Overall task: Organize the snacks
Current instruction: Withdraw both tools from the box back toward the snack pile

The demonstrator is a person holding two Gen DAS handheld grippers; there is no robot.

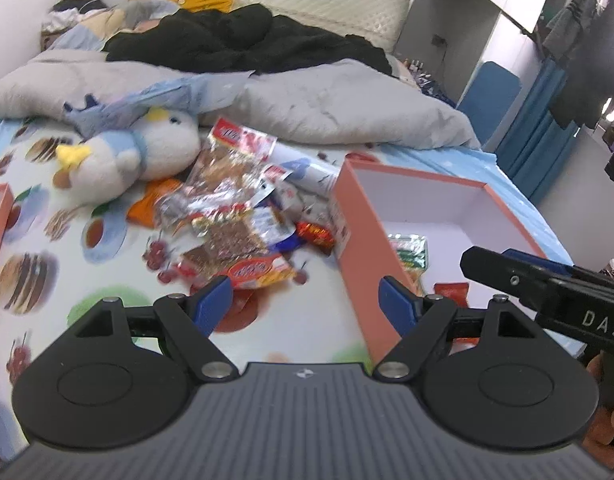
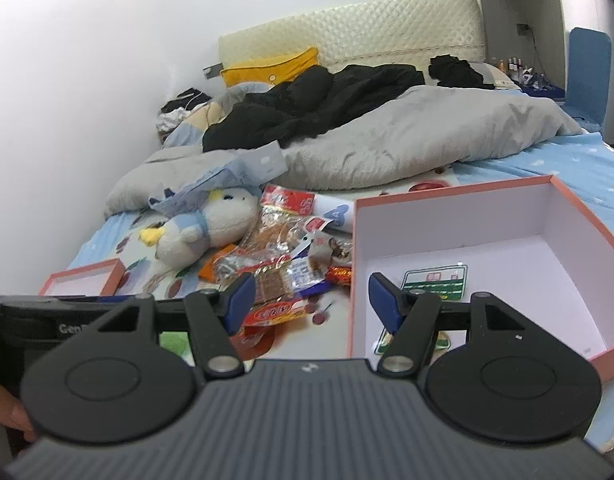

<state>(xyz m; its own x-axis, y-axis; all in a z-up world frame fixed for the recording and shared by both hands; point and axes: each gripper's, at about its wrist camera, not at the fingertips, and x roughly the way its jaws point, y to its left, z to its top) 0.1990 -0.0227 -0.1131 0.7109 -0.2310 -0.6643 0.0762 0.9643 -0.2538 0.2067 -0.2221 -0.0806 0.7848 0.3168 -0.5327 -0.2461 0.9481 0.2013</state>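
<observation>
Left wrist view: we are holding left tongs point(image 1: 305, 300) spread, gripping nothing, over snack packets point(image 1: 235, 216) piled on the bed point(image 1: 47, 264) beside the pink box point(image 1: 363, 240); right tongs point(image 2: 309, 300) are likewise spread, empty.

The snack packets point(image 1: 227, 216) are shiny, crinkly plastic. The box point(image 2: 467, 216) is smooth matt card. The toy bird point(image 1: 139, 156) is fluffy cloth.
</observation>
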